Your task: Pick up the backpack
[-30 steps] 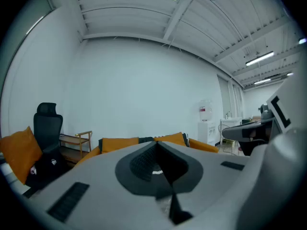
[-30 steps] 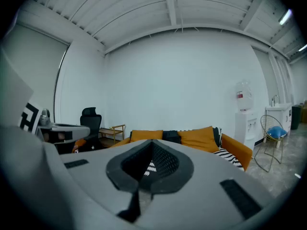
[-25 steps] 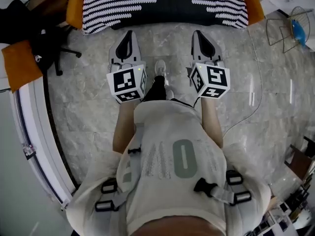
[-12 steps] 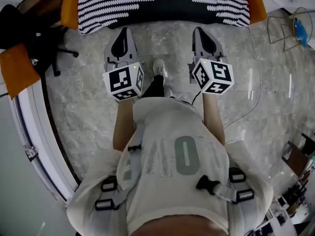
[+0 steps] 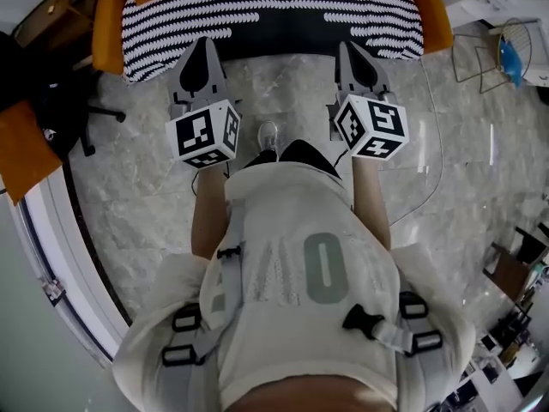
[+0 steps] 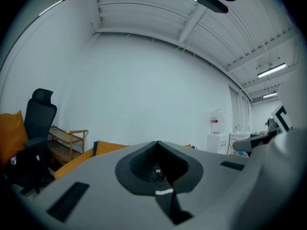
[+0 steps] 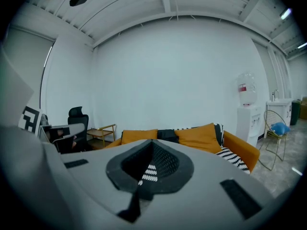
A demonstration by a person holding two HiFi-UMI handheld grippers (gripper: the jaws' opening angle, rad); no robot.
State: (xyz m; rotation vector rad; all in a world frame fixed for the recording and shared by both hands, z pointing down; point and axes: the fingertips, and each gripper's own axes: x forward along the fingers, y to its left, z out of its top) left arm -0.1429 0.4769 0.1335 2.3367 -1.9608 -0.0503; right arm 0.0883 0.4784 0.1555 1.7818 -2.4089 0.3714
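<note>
left gripper (image 5: 203, 45) clenched, empty | right gripper (image 5: 349, 50) clenched, empty | backpack not certain: likely the dark bundle (image 7: 168, 134) between orange cushions at back of sofa (image 5: 107, 24) | lies straight ahead, past seat; right gripper better lined up

Office lounge, white-walled, with a beamed ceiling.
Ahead of the right tool (image 7: 152, 143) an orange sofa (image 7: 201, 138) carries a striped blanket (image 7: 230, 157); to its left stand an office chair (image 7: 76, 121) and a wooden shelf (image 7: 103, 132), to its right a water dispenser (image 7: 247, 111).
</note>
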